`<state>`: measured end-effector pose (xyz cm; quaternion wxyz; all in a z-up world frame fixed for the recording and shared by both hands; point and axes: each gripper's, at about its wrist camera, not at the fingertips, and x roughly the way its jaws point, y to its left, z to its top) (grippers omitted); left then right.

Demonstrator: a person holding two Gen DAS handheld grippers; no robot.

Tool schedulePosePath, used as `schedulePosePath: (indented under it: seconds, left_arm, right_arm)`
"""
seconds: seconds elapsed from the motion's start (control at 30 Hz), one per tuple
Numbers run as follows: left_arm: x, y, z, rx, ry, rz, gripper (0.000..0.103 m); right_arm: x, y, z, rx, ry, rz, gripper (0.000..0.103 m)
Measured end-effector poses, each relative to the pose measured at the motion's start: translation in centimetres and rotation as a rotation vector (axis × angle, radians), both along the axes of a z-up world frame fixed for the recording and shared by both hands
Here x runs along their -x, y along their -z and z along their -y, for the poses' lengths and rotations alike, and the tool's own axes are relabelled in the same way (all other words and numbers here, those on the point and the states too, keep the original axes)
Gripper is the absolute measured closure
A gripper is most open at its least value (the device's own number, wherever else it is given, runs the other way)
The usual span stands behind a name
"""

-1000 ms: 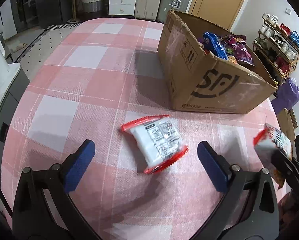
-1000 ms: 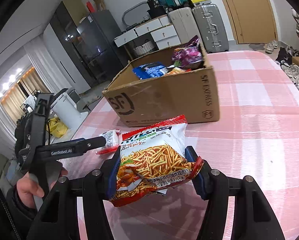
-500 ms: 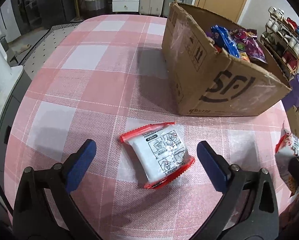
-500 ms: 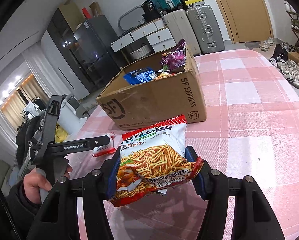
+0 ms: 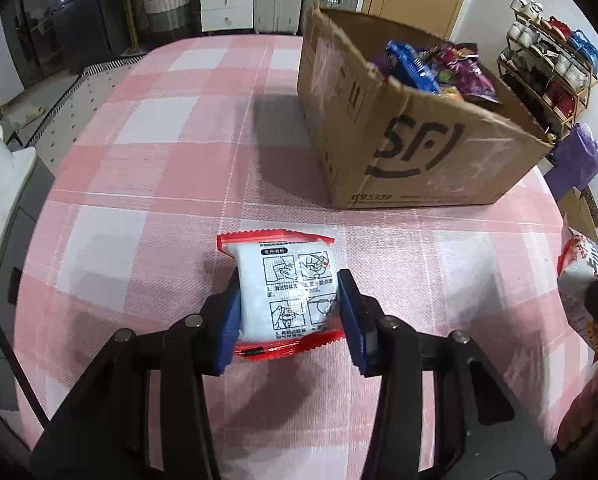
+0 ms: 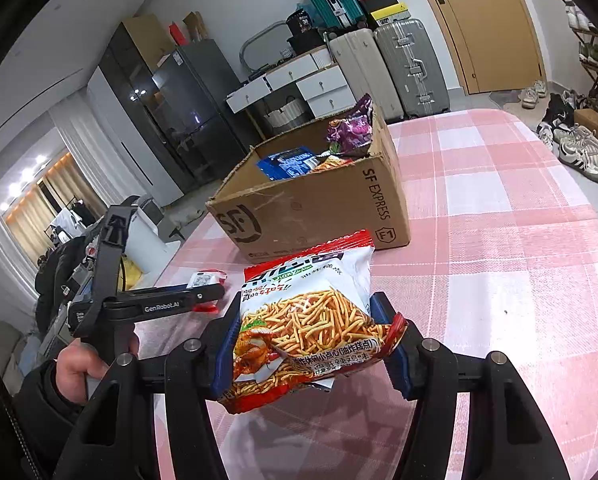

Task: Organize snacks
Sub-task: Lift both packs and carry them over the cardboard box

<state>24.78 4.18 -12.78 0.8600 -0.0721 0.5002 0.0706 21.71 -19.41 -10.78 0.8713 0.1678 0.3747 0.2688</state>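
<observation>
My left gripper (image 5: 289, 320) is shut on a white snack packet with red ends (image 5: 285, 280) that rests on the pink checked tablecloth (image 5: 159, 152). My right gripper (image 6: 311, 344) is shut on a bag of fried noodle sticks (image 6: 307, 320) and holds it above the table; the bag also shows at the right edge of the left wrist view (image 5: 585, 280). An open SF cardboard box (image 5: 411, 152) with several snack bags inside stands beyond both grippers; it also shows in the right wrist view (image 6: 311, 208). The left gripper and its packet (image 6: 207, 280) show at the left of the right wrist view.
The table edge curves round at the left (image 5: 39, 184). A shoe rack (image 5: 547, 60) stands beyond the box on the right. Suitcases (image 6: 387, 68) and a set of drawers (image 6: 299, 84) stand behind the table. Shoes (image 6: 575, 148) lie on the floor at the right.
My left gripper moved forward over the white packet and closed on it. The right gripper kept hold of the noodle bag and drew back a little from the box.
</observation>
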Motion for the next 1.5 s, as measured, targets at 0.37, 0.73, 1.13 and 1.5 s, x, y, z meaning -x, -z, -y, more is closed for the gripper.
schedulePosePath:
  seconds: [0.37,0.73,1.13,1.5]
  left_arm:
    - [4.1,-3.1,1.2,0.008,0.034,0.056,0.062]
    - [7.1,-6.2,2.7,0.013,0.083,0.128,0.062]
    - [8.2,-9.7,3.2,0.010,0.128,0.196,0.062]
    - [5.5,-12.7,3.0,-0.015,0.170,0.231,0.062]
  right_arm:
    - [2.9,-2.0,0.1,0.002,0.009,0.051,0.042]
    - [6.0,-3.4,1.2,0.017,0.053,0.085,0.042]
    - [7.6,-5.4,1.5,0.035,0.069,0.127,0.042]
    - [6.4,-8.5,2.0,0.041,0.086,0.189,0.042]
